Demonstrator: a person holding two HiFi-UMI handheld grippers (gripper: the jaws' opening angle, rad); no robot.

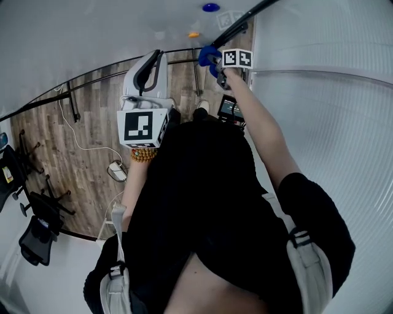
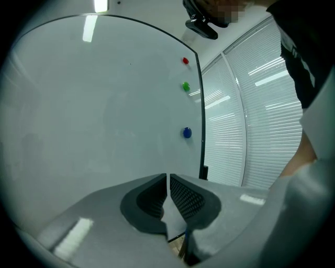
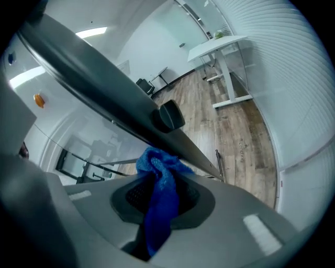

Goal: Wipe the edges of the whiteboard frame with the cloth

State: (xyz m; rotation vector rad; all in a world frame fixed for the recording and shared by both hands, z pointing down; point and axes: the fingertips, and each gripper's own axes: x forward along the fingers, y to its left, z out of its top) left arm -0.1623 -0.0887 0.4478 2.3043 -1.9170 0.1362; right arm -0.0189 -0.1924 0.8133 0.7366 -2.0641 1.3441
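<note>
The whiteboard [image 2: 104, 104] fills the left gripper view, its dark frame [image 2: 201, 125] running down its right side. In the right gripper view my right gripper [image 3: 161, 180] is shut on a blue cloth [image 3: 159, 199], whose bunched top presses against the dark frame [image 3: 104, 99]. From the head view, the right gripper [image 1: 228, 66] is stretched out, holding the cloth [image 1: 207, 56] at the frame [image 1: 249, 13]. My left gripper [image 1: 150, 64] points at the board; its jaws [image 2: 168, 184] are shut with nothing between them.
Red [image 2: 185, 60], green [image 2: 185, 87] and blue [image 2: 187, 133] magnets sit near the board's right edge. A blinds-covered glass wall [image 1: 331, 110] stands to the right. Office chairs [image 1: 34, 236] and a cable [image 1: 77, 138] lie on the wooden floor; a white desk [image 3: 220, 47] stands farther off.
</note>
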